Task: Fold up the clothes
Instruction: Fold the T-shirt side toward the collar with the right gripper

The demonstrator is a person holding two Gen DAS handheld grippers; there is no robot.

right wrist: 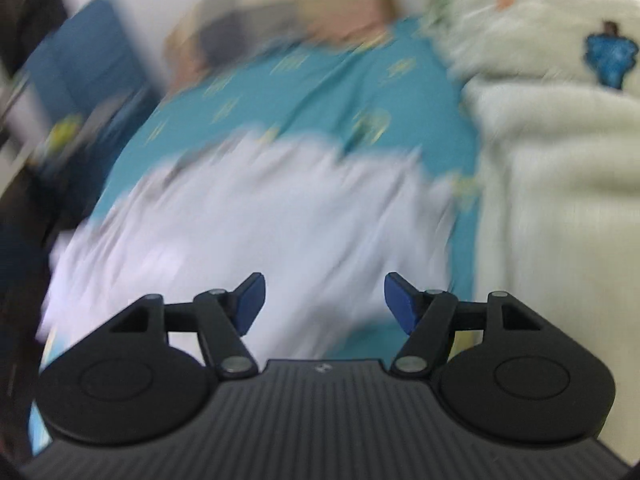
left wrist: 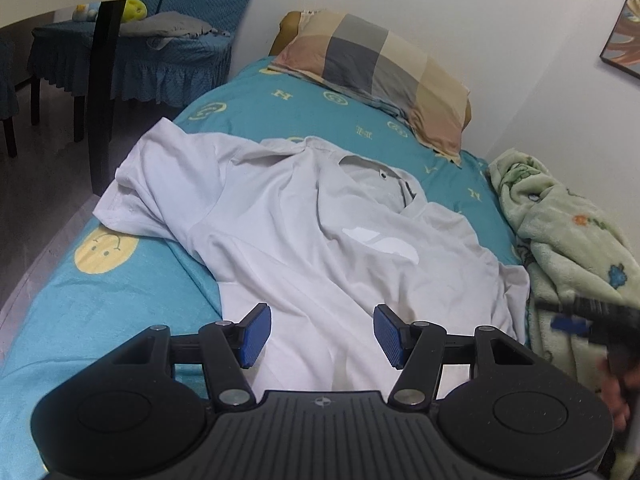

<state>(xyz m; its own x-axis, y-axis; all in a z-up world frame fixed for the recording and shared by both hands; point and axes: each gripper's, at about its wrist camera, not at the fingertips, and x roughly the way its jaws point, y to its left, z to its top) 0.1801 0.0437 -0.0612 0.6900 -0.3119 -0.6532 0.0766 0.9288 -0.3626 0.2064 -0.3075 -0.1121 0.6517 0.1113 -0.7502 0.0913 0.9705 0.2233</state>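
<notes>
White polo shirt lies rumpled and face-up across the centre of the frame on your teal patterned bedsheet, collar toward the checked pillow at upper centre. Your left gripper hangs over the shirt's lower hem at bottom centre, blue pads spread apart, grasping nothing. Your right gripper, seen in a motion-blurred view, is likewise released above the shirt's near edge. Pale green fleece blanket is bunched along the right edge, beside the shirt
</notes>
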